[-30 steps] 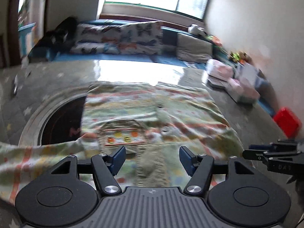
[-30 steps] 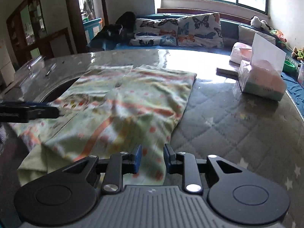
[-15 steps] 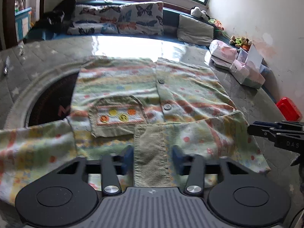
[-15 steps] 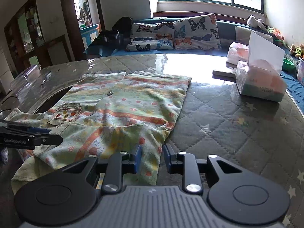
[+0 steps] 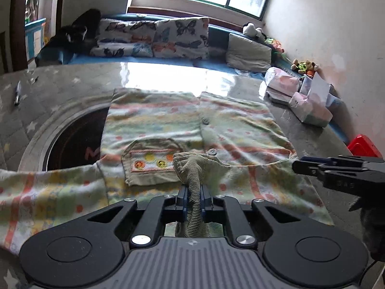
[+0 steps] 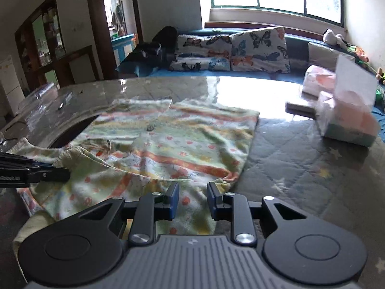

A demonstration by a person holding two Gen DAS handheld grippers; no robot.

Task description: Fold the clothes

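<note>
A child's pale green buttoned cardigan (image 5: 182,125) with orange stripes, dots and a chest pocket lies flat on the quilted grey table (image 5: 60,89). My left gripper (image 5: 193,198) is shut on its ribbed olive collar band (image 5: 192,171) at the near edge. In the right wrist view the cardigan (image 6: 173,144) spreads ahead and left. My right gripper (image 6: 192,198) is open, with its fingers over the near sleeve fabric. The right gripper also shows in the left wrist view (image 5: 336,171), and the left gripper shows in the right wrist view (image 6: 33,173).
A round dark opening (image 5: 74,142) in the table lies under the cardigan's left side. Tissue boxes (image 6: 346,118) stand at the right; a pen (image 5: 16,94) lies far left. A red bin (image 5: 363,147) sits off the right edge. A cushioned bench (image 5: 156,41) runs behind.
My left gripper has closed onto the ribbed collar band, which now rises between its fingers. My right gripper has opened a little wider and moved closer over the sleeve.
</note>
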